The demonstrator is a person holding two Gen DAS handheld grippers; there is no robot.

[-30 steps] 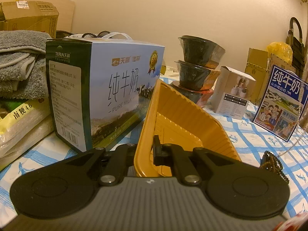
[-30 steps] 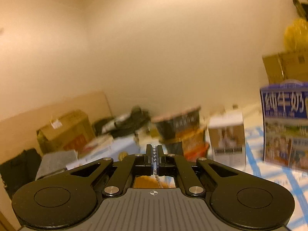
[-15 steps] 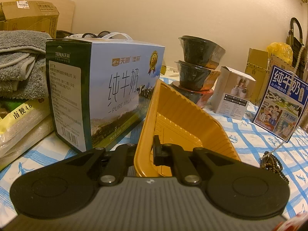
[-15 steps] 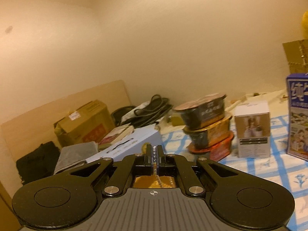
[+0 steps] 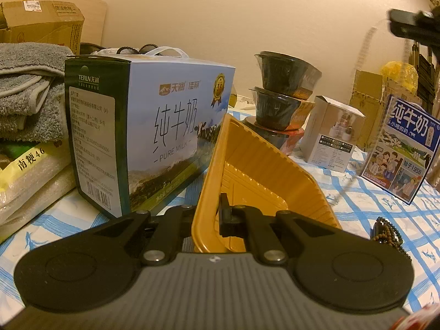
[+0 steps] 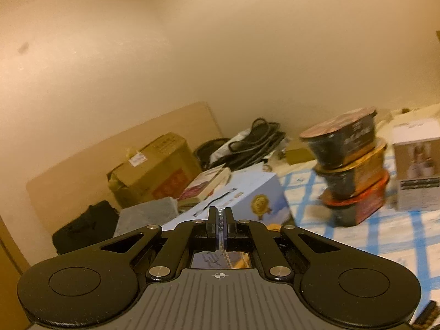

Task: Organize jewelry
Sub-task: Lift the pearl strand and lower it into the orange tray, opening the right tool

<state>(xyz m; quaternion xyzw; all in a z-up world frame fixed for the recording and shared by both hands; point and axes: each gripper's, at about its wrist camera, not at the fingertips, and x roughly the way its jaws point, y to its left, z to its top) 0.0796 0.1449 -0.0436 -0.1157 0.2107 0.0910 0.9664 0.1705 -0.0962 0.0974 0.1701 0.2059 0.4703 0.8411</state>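
My left gripper [image 5: 209, 214] is shut on the near rim of a yellow plastic tray [image 5: 255, 165] and holds it tilted up on edge above the table. My right gripper [image 6: 220, 224] is shut on a thin silver bead chain [image 6: 220, 221] that hangs down below its jaws. In the left wrist view the right gripper [image 5: 412, 27] is high at the upper right, and the chain [image 5: 360, 52] trails blurred from it down toward the table. A dark beaded bracelet [image 5: 387, 232] lies on the checked cloth right of the tray.
A milk carton box [image 5: 148, 126] stands left of the tray, with grey towels [image 5: 27, 90] and rice bags [image 5: 30, 170] beyond. Stacked black bowls [image 5: 283, 96], a small white box [image 5: 332, 134] and a blue milk box [image 5: 401, 148] stand behind on the blue checked tablecloth [image 5: 357, 200].
My right gripper has risen and swung left with the chain, coming into the left wrist view at upper right. The left gripper and the tray have not moved.
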